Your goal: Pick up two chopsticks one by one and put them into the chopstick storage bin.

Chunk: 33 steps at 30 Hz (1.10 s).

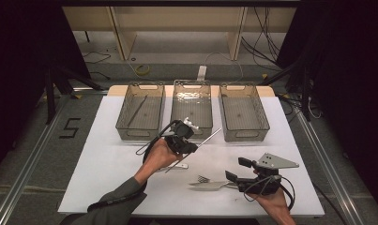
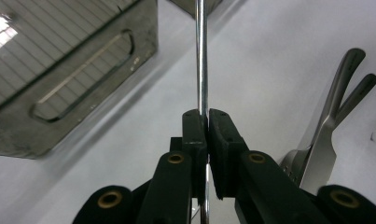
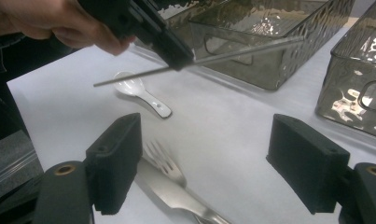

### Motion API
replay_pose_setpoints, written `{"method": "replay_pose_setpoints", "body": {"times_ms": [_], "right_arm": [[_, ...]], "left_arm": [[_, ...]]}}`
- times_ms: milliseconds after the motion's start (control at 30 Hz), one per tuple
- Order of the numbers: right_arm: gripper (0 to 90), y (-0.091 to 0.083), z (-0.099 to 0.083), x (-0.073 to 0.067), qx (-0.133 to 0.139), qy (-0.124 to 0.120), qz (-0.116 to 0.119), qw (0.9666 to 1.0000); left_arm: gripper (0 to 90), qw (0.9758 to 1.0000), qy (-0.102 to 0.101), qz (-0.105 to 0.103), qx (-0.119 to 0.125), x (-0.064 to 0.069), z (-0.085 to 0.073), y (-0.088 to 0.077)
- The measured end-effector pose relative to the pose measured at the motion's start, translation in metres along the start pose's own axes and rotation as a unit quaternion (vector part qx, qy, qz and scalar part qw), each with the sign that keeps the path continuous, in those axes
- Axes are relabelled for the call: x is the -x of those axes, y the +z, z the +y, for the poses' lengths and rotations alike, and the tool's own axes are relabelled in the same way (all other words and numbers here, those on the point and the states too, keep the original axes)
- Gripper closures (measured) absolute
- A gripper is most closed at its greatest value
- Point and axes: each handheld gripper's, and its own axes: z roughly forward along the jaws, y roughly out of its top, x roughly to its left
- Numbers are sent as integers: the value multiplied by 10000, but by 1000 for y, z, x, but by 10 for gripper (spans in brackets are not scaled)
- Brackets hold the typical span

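**Rod lifted and pointing at the gap between the middle and right baskets**

Your left gripper (image 1: 189,140) is clenched on a thin, straight, silver metal chopstick (image 1: 210,138), the pads pinching it partway along its length. In the left gripper view the rod (image 2: 202,56) runs straight out ahead between the pressed-together jaws, so its long axis follows the gripper's own line. From above, it hangs over the white table (image 1: 107,164), clear of the surface, its far tip slanting up and right toward the front edge of the middle smoked-plastic wire-pattern basket (image 1: 192,110) and the gap beside the right-hand basket (image 1: 243,112).

That slant is what matters: the baskets run lengthwise away from you, while the rod lies diagonal. I'd judge you need to swing its far end to match a basket's long side before lowering it. The left basket (image 1: 140,110) already holds a similar thin rod (image 1: 137,110), and it lies to the left of your gripper.

Your right gripper (image 1: 236,169) rests with jaws spread wide and nothing between them, just beside the silver fork (image 3: 164,163) and the broader metal utensil (image 3: 176,193) next to it. A white ceramic spoon (image 3: 141,93) lies on the table below your left hand (image 1: 158,157).
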Motion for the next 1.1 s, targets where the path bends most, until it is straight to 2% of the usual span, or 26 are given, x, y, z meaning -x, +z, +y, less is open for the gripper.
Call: {"method": "replay_pose_setpoints", "body": {"times_ms": [167,433,667,800,967,1100], "right_arm": [[269,0,0,0,15,-8,-15,10000],[269,-1,0,0,15,1,-14,10000],[269,-1,0,1,28,9,-3,10000],[269,-1,0,1,22,14,-3,10000],[269,-1,0,1,23,17,1,10000],[269,-1,0,1,25,18,-1,10000]], "left_arm": [[852,9996,-56,106,252,-9,4,-17],[851,9973,-304,298,601,-39,13,-45],[851,9930,-570,545,878,-66,19,-68],[851,9899,-684,792,958,-85,20,-78],[851,9869,-842,984,966,-107,18,-82],[851,9847,-960,1054,1000,-121,17,-85]]}}
